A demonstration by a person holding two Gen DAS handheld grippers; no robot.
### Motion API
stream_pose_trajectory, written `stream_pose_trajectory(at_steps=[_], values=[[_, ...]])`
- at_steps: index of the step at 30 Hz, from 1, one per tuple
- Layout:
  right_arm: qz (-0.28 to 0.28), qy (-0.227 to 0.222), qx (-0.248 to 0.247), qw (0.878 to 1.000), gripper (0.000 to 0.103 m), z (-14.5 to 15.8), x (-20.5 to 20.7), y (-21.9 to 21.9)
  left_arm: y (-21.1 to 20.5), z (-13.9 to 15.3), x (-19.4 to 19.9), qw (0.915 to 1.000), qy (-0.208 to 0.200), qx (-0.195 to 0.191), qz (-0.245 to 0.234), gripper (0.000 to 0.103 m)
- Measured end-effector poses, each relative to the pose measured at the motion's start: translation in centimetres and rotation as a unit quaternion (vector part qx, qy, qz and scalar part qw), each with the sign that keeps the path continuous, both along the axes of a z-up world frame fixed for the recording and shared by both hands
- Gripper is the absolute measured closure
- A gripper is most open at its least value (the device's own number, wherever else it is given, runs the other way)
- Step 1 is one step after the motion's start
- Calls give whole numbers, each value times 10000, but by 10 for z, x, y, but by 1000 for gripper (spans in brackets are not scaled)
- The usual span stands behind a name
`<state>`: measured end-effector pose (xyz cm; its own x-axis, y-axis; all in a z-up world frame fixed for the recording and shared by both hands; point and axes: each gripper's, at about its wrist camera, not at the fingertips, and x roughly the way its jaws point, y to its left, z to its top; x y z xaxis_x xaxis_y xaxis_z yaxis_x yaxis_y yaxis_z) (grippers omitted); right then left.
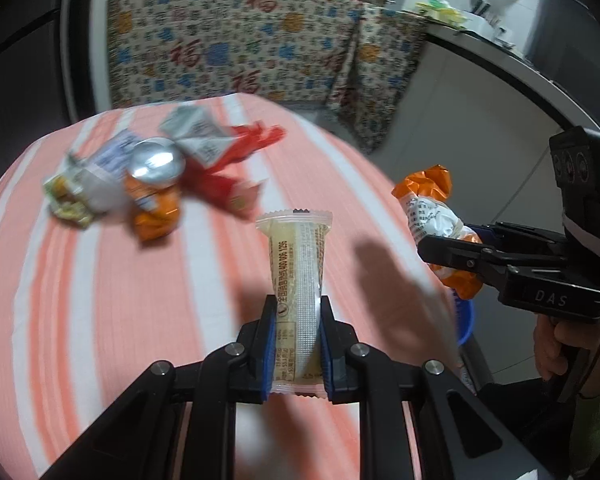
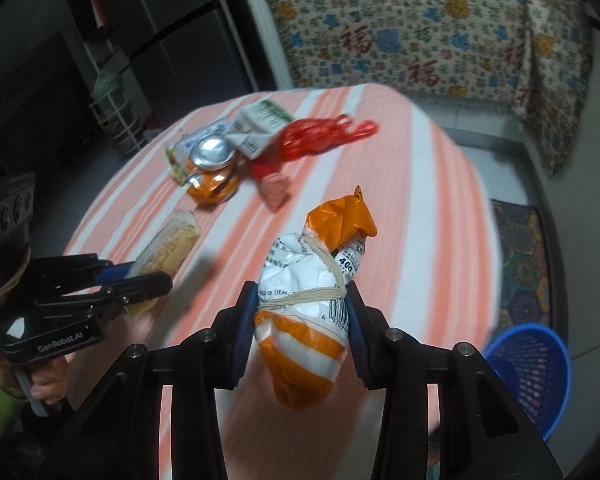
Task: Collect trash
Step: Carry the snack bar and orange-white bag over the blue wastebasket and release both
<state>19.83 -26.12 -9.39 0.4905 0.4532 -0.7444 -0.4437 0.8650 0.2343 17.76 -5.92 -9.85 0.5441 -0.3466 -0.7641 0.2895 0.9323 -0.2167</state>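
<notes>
The heap of crumpled wrappers and a dented silver-topped orange can [image 1: 154, 184] near the far edge of the striped orange-and-white bench [image 1: 100, 320] is motion-blurred; its print cannot be read. The round blue plastic mesh basket [image 1: 466, 324] shows only a sliver past the bench's right edge in the left wrist view.

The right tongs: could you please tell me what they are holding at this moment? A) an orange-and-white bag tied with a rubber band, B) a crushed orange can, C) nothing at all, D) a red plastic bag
A: in the right wrist view the right tongs are closed on the orange-and-white bag bound with a rubber band, while the can and red bag lie on the table.
</notes>
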Motion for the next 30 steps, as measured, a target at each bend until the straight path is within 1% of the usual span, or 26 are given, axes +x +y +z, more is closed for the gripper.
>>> stream_pose_trajectory(at_steps=[4,6,9,11,13,15,17,20,24,30], values=[[-568,-79,-108,9983,61,13,4,-61,-57,8,8,9988,-43,-183,-443,85],[-882,-90,-175,9959,61,16,6,-95,-92,10,14,9972,-76,-228,-714,85],[-1306,-64,-469,9903,61,15,11,-144,-140,10,21,9940,-60,-304,-1048,85],[-1626,5,-709,9841,61,8,16,-178,-172,6,26,9918,10,-369,-1220,85],[-1890,107,-797,9787,61,-4,19,-206,-200,-1,31,9898,114,-421,-1356,85],[-2169,219,-705,9734,61,-18,18,-232,-228,-12,36,9879,206,-399,-1484,85],[-2334,474,-509,9699,61,-35,17,-256,-251,-25,40,9860,321,-386,-1593,85],[-2381,584,-488,9683,61,-43,16,-276,-283,-45,51,9835,506,-375,-1697,85],[-2526,767,-302,9640,61,-52,14,-297,-315,-66,60,9814,685,-351,-1758,85],[-2594,934,-224,9610,60,-61,8,-309,-340,-87,67,9792,783,-285,-1850,84]])
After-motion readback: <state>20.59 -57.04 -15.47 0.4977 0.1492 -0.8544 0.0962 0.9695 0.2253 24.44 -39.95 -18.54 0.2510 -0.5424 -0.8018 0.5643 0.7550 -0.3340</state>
